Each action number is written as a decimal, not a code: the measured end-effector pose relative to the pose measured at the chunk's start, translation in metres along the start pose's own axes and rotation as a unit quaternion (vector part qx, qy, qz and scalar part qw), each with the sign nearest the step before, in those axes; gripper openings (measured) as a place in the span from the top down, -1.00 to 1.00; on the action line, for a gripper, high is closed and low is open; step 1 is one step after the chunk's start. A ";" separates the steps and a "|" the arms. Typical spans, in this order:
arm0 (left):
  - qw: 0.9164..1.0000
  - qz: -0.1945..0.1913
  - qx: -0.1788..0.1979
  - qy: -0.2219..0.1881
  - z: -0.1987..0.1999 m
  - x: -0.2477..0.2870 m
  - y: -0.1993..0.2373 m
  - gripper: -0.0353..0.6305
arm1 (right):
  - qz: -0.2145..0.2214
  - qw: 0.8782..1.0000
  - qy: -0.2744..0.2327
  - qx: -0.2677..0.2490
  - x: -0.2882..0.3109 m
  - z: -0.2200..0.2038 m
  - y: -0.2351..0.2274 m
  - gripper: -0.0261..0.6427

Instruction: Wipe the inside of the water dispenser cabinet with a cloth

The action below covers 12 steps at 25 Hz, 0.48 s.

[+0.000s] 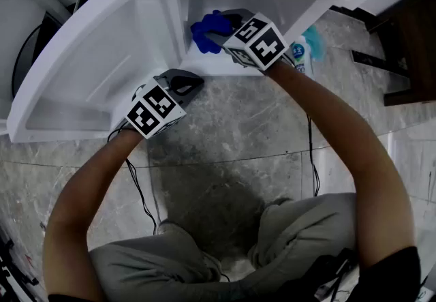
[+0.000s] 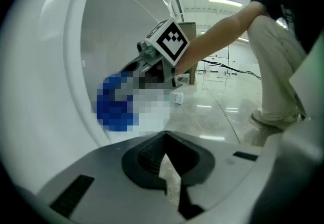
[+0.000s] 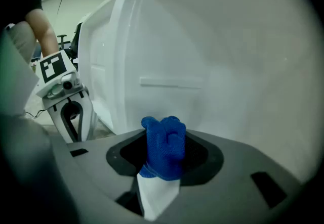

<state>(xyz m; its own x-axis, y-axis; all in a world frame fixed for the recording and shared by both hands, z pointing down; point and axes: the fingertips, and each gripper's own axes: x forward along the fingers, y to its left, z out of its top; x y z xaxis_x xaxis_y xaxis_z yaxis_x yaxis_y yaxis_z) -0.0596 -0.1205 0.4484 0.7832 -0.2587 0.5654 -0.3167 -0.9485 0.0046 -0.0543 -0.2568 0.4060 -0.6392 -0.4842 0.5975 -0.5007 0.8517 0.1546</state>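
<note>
Blue cloth (image 3: 164, 146) in the cabinet (image 1: 231, 1)
My right tool (image 1: 216, 33) pinches it, maybe against the wall; left tool (image 1: 189, 82) pressed together, just outside.

The cabinet (image 1: 293, 4) filled the top of the head view, and its door (image 1: 82, 69) stood open toward the upper left. The cloth (image 1: 203, 31) sat in the cabinet's opening, between the jaws of the right gripper (image 1: 216, 35). The left gripper (image 1: 189, 81) lay lower left of it, beside the door's edge. A bottle (image 1: 300, 55) lay on the floor (image 1: 231, 137) right of the cabinet, and the person's legs (image 1: 170, 263) were at the bottom.
</note>
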 end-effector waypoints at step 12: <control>1.000 -0.005 -0.023 -0.003 -0.023 -0.015 0.004 0.88 | -0.068 0.997 0.033 -0.002 0.073 -0.005 -0.031 0.44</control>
<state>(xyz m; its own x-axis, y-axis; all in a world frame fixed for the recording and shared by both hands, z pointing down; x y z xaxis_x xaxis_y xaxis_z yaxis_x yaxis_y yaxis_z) -0.0849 -0.1163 0.4586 0.7889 -0.2509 0.5609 -0.3331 -0.9417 0.0473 -0.0829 -0.3179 0.4487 -0.5259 -0.5810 0.6212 -0.5773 0.7802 0.2410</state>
